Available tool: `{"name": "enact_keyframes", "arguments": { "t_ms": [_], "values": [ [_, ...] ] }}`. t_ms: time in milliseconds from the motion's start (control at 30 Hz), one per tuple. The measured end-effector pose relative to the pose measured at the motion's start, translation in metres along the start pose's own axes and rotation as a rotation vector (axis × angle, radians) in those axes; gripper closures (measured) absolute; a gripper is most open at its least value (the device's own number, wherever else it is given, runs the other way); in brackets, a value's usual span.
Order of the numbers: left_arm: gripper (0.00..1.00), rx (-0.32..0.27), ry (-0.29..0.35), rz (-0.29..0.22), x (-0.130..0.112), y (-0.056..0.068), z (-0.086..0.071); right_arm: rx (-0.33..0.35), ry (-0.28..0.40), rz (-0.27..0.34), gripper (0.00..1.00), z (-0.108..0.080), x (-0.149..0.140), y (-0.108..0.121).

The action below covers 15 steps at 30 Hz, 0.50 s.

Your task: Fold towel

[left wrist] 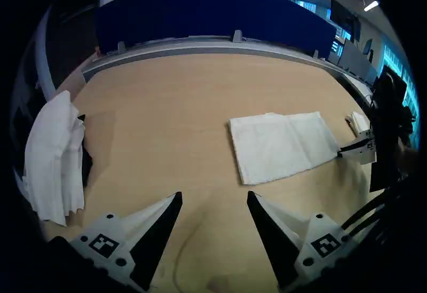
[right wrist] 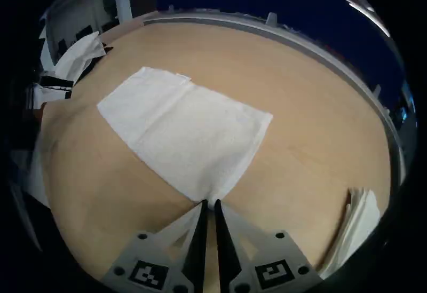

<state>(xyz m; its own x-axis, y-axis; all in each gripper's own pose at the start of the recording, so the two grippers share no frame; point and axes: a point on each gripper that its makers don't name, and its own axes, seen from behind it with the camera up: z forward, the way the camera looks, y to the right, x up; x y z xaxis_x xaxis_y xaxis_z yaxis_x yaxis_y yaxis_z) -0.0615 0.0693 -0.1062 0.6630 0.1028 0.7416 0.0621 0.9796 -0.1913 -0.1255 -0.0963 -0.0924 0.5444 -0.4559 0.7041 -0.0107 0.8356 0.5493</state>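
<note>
A white towel (left wrist: 283, 143) lies flat on the wooden table (left wrist: 176, 95), with a crease across its middle. My left gripper (left wrist: 213, 194) hovers open over bare wood, short of the towel's near left corner, with nothing between its fingers. In the left gripper view my right gripper (left wrist: 356, 149) reaches in from the right and meets the towel's right corner. In the right gripper view the towel (right wrist: 181, 127) spreads out ahead, and its nearest corner sits pinched between the fingertips of my right gripper (right wrist: 210, 203), which is shut on it.
A heap of white towels (left wrist: 53, 159) lies at the table's left edge, also seen as the heap (right wrist: 80, 53). A small folded stack (left wrist: 358, 122) sits near the right edge, seen again as the stack (right wrist: 357, 229). A blue partition (left wrist: 213, 15) backs the table.
</note>
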Motion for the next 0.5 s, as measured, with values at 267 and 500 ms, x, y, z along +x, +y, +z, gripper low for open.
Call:
{"name": "enact_keyframes", "arguments": {
  "t_ms": [267, 500],
  "values": [
    [0.10, 0.010, -0.001, -0.009, -0.002, -0.002, -0.008, -0.014, 0.043, -0.016, 0.93, -0.011, 0.024, 0.004],
    [0.10, 0.029, 0.007, -0.025, -0.001, -0.008, -0.021, -0.006, 0.106, -0.064, 0.93, -0.031, 0.072, -0.002]
  ]
}}
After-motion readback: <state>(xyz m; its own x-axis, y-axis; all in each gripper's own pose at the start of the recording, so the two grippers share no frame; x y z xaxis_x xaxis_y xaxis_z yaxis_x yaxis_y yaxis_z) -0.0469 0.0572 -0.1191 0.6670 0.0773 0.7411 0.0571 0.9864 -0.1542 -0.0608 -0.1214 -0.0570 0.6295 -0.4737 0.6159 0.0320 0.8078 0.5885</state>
